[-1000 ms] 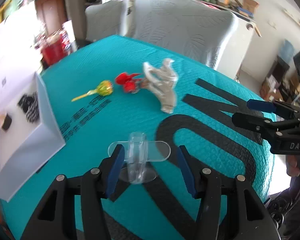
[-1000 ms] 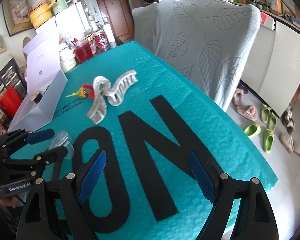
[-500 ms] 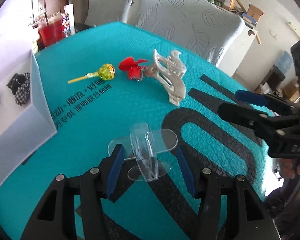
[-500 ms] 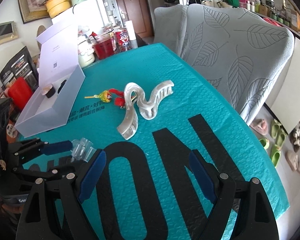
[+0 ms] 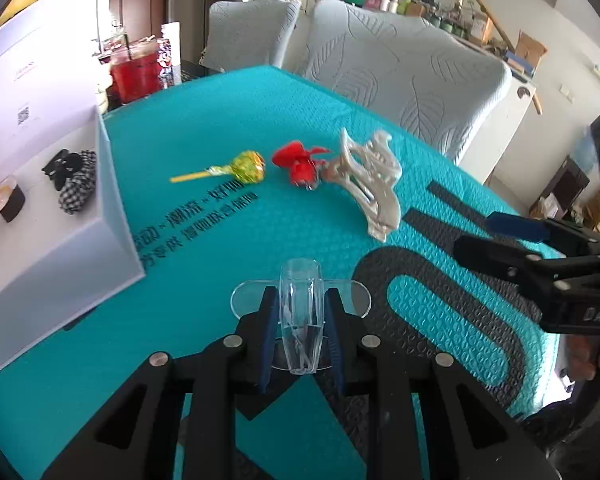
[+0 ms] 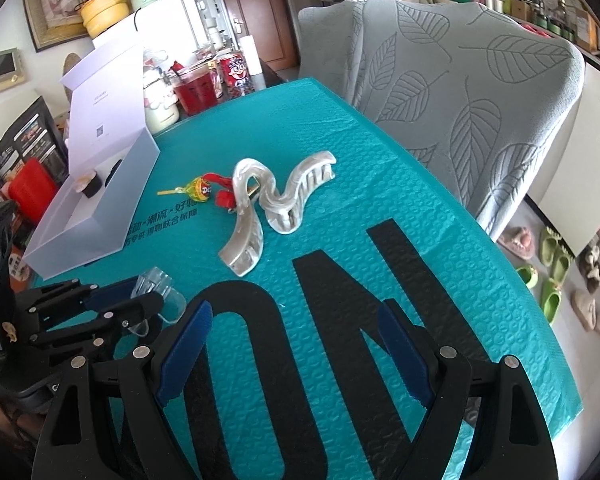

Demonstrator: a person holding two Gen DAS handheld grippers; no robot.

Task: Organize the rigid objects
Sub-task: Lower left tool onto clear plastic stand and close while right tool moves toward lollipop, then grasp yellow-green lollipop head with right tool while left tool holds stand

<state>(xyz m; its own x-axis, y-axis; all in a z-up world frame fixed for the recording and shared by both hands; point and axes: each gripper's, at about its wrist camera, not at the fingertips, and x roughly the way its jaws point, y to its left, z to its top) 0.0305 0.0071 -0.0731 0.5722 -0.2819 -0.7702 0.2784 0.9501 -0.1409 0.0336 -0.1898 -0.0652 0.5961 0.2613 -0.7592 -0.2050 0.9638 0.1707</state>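
My left gripper (image 5: 300,312) is shut on a clear plastic stand (image 5: 300,316), a small transparent piece with oval wings, just above the teal mat (image 5: 228,92); it also shows in the right wrist view (image 6: 154,284). My right gripper (image 6: 292,344) is open and empty over the mat's black letters. A pearly hair claw clip (image 5: 370,184) lies mid-mat, also in the right wrist view (image 6: 268,204). Beside it lie a red hair clip (image 5: 300,164) and a lollipop (image 5: 244,168). An open white box (image 5: 60,216) at the left holds a black checked scrunchie (image 5: 72,180) and a small dark item (image 5: 6,200).
Two grey covered chairs (image 5: 404,76) stand behind the table. A red drink jug (image 5: 134,72) and a can (image 6: 236,74) sit at the far left corner. The mat's right edge drops to a floor with slippers (image 6: 548,264).
My left gripper has closed on the clear plastic stand, which stood free between open fingers before. The right gripper stayed open and pulled back a little.
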